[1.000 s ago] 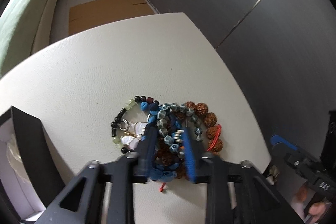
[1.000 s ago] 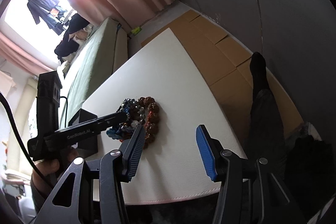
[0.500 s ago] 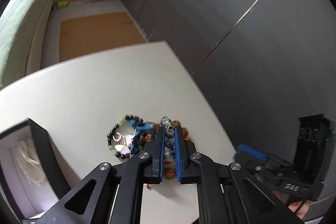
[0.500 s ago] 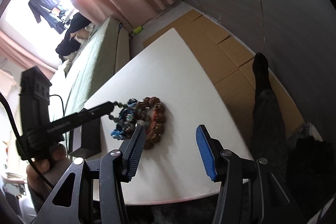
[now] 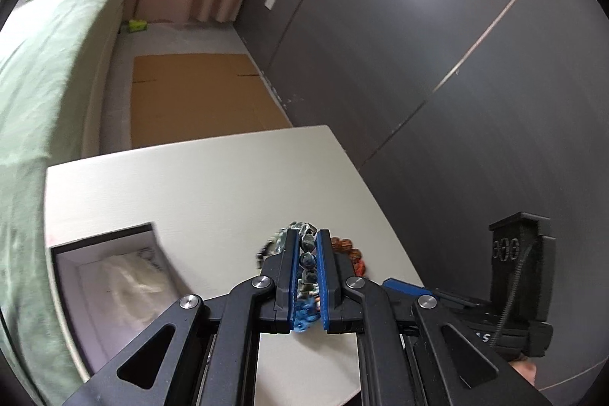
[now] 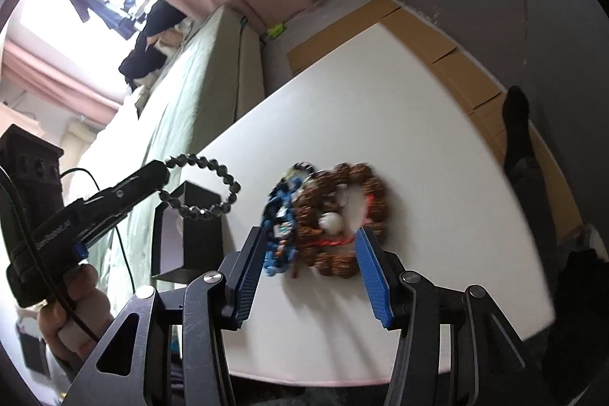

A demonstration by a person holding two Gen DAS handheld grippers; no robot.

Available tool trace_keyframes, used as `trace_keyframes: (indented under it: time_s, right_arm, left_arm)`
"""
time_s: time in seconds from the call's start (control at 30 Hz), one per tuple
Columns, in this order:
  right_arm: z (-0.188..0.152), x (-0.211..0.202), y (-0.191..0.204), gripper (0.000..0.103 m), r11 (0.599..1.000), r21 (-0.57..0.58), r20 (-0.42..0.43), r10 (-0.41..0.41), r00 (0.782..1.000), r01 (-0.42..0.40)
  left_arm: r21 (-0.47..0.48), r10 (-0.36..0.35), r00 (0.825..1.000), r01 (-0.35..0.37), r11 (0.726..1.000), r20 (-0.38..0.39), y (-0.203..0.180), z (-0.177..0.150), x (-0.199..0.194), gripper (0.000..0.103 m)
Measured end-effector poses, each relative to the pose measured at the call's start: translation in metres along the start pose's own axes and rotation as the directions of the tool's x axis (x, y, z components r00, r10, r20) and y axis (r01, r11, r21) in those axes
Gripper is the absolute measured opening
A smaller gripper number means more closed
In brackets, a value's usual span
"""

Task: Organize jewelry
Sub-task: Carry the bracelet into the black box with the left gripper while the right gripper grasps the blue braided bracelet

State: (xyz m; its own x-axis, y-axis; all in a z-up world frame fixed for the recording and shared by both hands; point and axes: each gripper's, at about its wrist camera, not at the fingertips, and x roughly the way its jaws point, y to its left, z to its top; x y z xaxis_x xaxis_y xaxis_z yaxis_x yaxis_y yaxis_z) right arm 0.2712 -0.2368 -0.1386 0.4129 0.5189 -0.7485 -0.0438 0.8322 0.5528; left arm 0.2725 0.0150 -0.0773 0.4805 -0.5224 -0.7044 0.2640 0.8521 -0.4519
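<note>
My left gripper (image 5: 307, 246) is shut on a dark faceted-bead bracelet (image 5: 307, 259) and holds it in the air above the white table (image 5: 213, 177). In the right wrist view the bracelet (image 6: 213, 191) hangs as a loop from the left gripper (image 6: 165, 170). A pile of jewelry lies on the table: a brown seed-bead bracelet (image 6: 375, 200), a blue bracelet (image 6: 279, 234) and a white piece. My right gripper (image 6: 310, 234) is open, low over the near side of that pile.
An open black jewelry box with a white lining (image 5: 110, 284) stands on the table's left side; it also shows in the right wrist view (image 6: 190, 227). A green bed (image 6: 182, 94), cardboard on the floor (image 5: 190, 97) and a dark wall surround the table.
My left gripper closed on the dark bracelet and lifted it off the pile, moving up and left. My right gripper moved in closer over the pile, still open.
</note>
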Motion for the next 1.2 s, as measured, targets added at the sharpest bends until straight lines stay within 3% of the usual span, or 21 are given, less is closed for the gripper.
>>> trace_keyframes:
  time_s: [0.23, 0.5, 0.67, 0.9, 0.97, 1.0, 1.1, 1.2]
  right_arm:
    - [-0.008, 0.034, 0.018, 0.051, 1.000, -0.002, -0.083, 0.005, 0.997, -0.006]
    - [-0.010, 0.063, 0.028, 0.045, 0.999, -0.004, -0.133, -0.050, 0.990, 0.050]
    - [-0.008, 0.068, 0.041, 0.043, 0.992, -0.046, -0.132, -0.119, 0.984, 0.114]
    - [-0.009, 0.077, 0.061, 0.042, 0.965, -0.129, -0.148, -0.246, 0.958, 0.228]
    - [-0.009, 0.081, 0.067, 0.028, 0.945, -0.167, -0.145, -0.306, 0.941, 0.282]
    - [-0.008, 0.083, 0.067, 0.011, 0.936, -0.179, -0.146, -0.330, 0.933, 0.303]
    - [-0.008, 0.087, 0.067, 0.011, 0.935, -0.179, -0.147, -0.332, 0.932, 0.305]
    - [-0.007, 0.076, 0.067, 0.010, 0.944, -0.179, -0.118, -0.301, 0.946, 0.278]
  left_arm:
    - [-0.031, 0.010, 0.999, -0.009, 0.999, 0.034, 0.027, -0.007, -0.031, 0.009]
    - [-0.063, 0.018, 0.997, -0.013, 0.998, 0.078, 0.047, -0.009, -0.057, 0.009]
    - [-0.067, 0.030, 0.995, -0.023, 0.997, 0.100, 0.053, -0.012, -0.075, 0.009]
    - [-0.086, 0.068, 0.992, -0.059, 0.995, 0.110, 0.068, -0.018, -0.092, 0.009]
    - [-0.094, 0.080, 0.991, -0.071, 0.993, 0.105, 0.073, -0.018, -0.093, 0.009]
    - [-0.097, 0.086, 0.991, -0.076, 0.992, 0.103, 0.076, -0.018, -0.093, 0.009]
    - [-0.112, 0.114, 0.989, -0.104, 0.988, 0.094, 0.084, -0.021, -0.094, 0.009]
    - [-0.115, 0.145, 0.986, -0.135, 0.984, 0.078, 0.089, -0.022, -0.089, 0.009]
